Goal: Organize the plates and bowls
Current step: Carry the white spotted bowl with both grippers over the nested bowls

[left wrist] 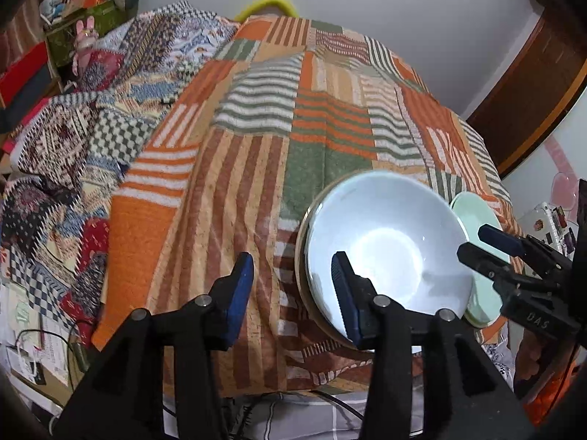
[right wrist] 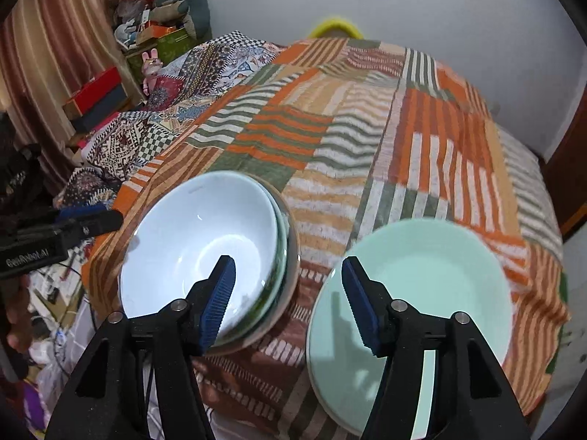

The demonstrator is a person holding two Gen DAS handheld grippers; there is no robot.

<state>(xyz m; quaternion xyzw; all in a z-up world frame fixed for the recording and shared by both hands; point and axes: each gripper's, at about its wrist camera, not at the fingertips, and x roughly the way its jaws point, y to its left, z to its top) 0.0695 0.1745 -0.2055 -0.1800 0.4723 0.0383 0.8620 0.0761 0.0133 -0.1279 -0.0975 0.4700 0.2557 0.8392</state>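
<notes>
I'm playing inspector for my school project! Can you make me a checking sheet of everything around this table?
Surface: patchwork cloth in orange, green and cream covers the table.
Job's things: white bowl sits on top of a stack of dishes; mint green plates lie stacked to its right, apart from it.
Clutter: nothing seen on the cloth besides the dishes.
Grippers: left gripper open, nothing held; right gripper open, nothing held.
Cables: dark cable among papers on the floor at left.
Surroundings: patterned blanket, red box, pink bunny toy, striped curtain, white wall.
</notes>
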